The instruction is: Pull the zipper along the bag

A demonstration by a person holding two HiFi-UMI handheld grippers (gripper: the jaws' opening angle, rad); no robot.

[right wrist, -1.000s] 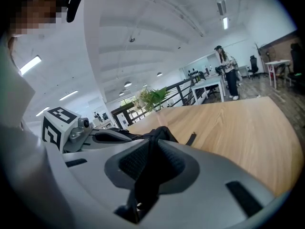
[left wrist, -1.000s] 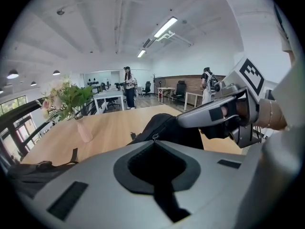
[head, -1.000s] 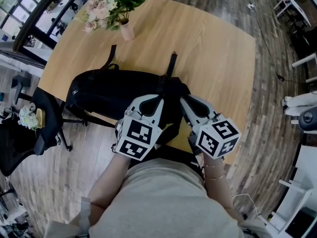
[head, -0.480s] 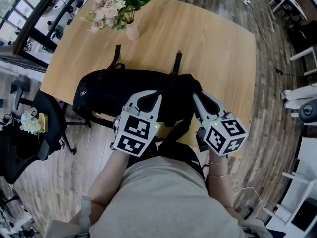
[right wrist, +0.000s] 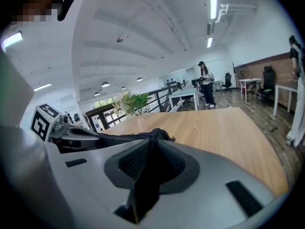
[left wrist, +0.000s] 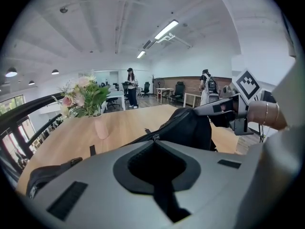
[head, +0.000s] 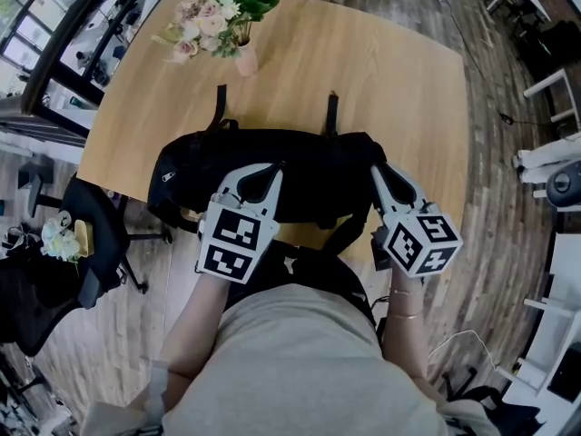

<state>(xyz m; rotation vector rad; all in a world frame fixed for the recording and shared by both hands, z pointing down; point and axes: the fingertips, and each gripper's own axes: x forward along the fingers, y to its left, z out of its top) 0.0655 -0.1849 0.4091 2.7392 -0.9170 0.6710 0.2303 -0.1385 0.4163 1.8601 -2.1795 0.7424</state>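
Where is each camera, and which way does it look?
Head view: on the person's head, looking down at bag, table, grippers, forearms.
Left gripper view: on the left gripper, facing across the bag; right gripper, wrist show.
Right gripper view: on the right gripper, facing along the bag; left gripper shows.
Gripper views share the flowers.

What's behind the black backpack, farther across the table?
A vase of flowers stands on the wooden table beyond the backpack, and two black straps lie stretched out there. The tabletop beneath the backpack is covered.
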